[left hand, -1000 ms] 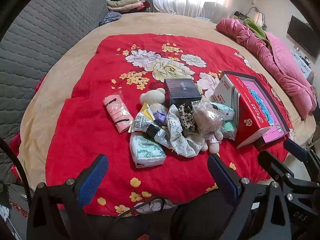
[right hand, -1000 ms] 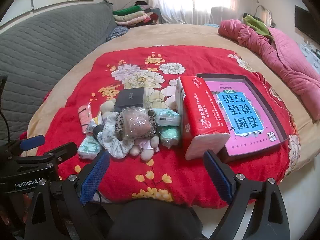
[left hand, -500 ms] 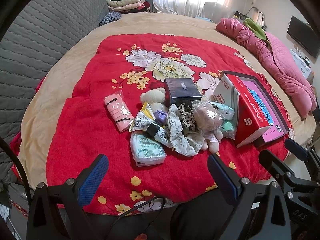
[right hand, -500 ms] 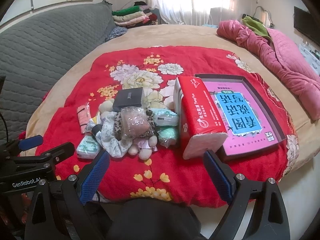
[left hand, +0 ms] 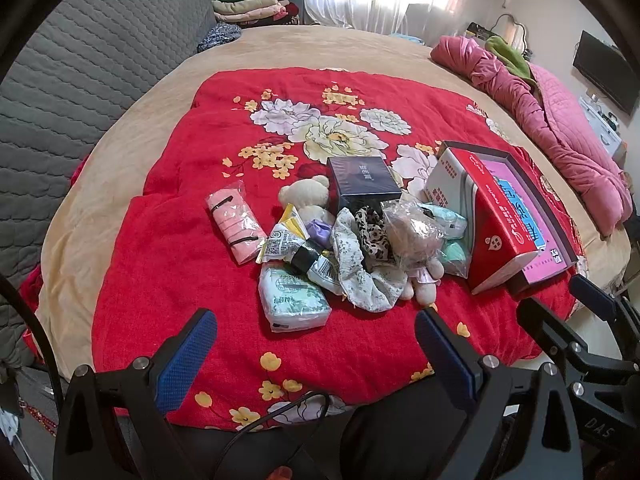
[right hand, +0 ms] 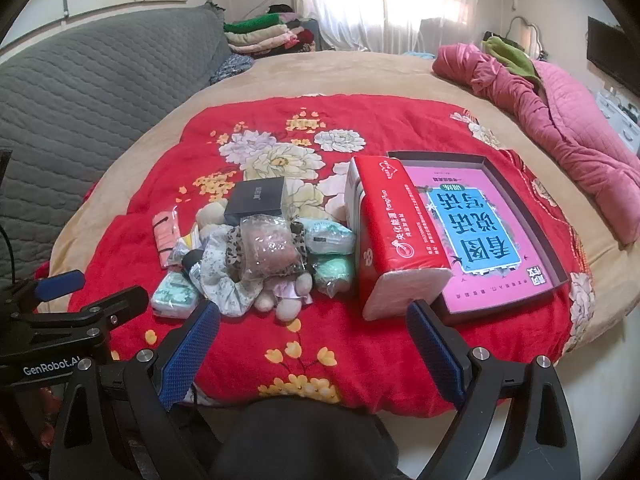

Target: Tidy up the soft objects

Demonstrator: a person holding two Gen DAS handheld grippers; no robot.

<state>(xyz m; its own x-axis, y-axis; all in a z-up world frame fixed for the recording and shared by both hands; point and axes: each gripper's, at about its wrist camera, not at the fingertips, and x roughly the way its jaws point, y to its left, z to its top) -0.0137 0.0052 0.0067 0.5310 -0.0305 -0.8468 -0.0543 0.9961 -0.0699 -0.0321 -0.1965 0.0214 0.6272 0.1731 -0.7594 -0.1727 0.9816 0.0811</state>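
Observation:
A heap of soft things lies on the red floral blanket (left hand: 168, 248): a green tissue pack (left hand: 292, 300), a pink pack (left hand: 235, 222), a cream teddy bear (left hand: 306, 198), floral and leopard scrunchies (left hand: 360, 268), a bagged plush toy (left hand: 412, 236) and mint pouches (right hand: 326, 236). A dark box (left hand: 362, 180) sits behind the heap. The red tissue pack (right hand: 390, 236) leans on the open pink-lined box (right hand: 480, 232). My left gripper (left hand: 316, 350) hovers open in front of the heap. My right gripper (right hand: 312, 346) is open too, before the red tissue pack.
A grey quilted headboard (left hand: 80, 72) rises at the left. Folded clothes (left hand: 248, 4) are stacked at the back. A pink duvet (left hand: 560, 120) lies along the right side. The beige bed cover (right hand: 360, 72) surrounds the blanket.
Both views have crept slightly nearer the heap. Nothing was grasped or moved, and both grippers stay open.

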